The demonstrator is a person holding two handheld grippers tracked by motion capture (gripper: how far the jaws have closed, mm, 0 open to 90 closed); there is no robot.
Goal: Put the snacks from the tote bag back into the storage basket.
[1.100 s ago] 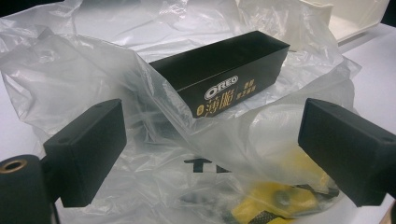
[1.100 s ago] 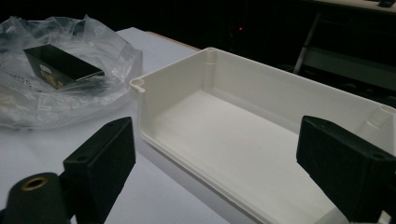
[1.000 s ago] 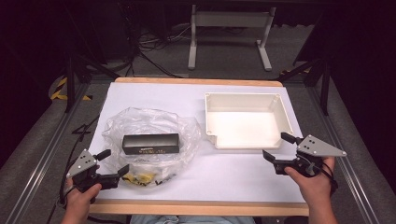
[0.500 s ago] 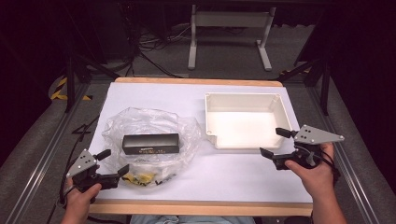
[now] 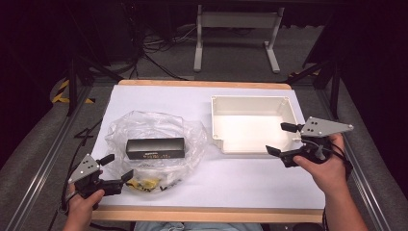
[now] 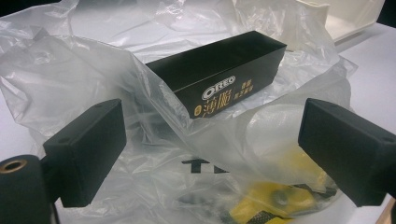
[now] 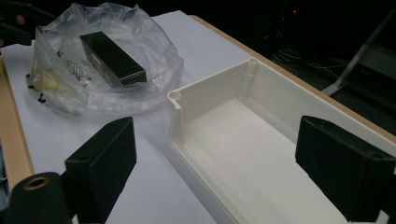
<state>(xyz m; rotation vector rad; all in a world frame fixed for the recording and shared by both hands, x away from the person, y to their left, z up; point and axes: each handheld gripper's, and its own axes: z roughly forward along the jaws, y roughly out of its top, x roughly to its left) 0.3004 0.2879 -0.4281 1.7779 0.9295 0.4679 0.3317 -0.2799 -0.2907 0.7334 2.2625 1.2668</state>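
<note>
Clearly legible on the black box point(image 6: 219, 74) is the white word "OREO" in an oval, with gold Chinese characters beside it that are too small to read with certainty. That box lies on its long side amid a crumpled clear plastic bag point(image 5: 154, 144) on the left half of the white worktop point(image 5: 240, 187). The bag carries bold black lettering, partly folded away, of which only "T" can be made out, and yellow packets point(image 6: 275, 200) show through the film below the box. The left hand-held gripper point(image 5: 117, 167) sits at the bag's near edge with its jaws spread wide, film between them, pads not pressing. The right hand-held gripper point(image 5: 281, 139) hangs over the near right corner of the empty white tray point(image 5: 250, 102), its jaws also spread and holding nothing.
</note>
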